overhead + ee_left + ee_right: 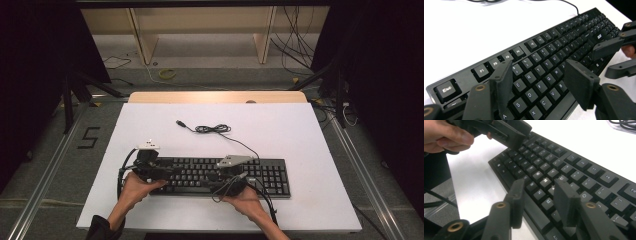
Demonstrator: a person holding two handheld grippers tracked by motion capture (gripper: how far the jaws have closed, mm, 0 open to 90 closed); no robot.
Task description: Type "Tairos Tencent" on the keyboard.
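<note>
The black keyboard [220, 176] lies flat on the white table [300, 135], near its front edge. The left gripper [539, 85] hovers over the letter keys at the keyboard's left end, jaws spread. The right gripper [539, 202] hovers over the middle keys, jaws likewise spread. The keyboard's cable [215, 129] lies coiled behind, well apart from both grippers.

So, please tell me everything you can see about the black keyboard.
The keyboard is black, plastic-looking and full-size, with white key legends and a number pad. It lies flat on the white table, near its front edge. Its thin cable runs back, coiled. Both open grippers, left and right, hover over its keys.
</note>
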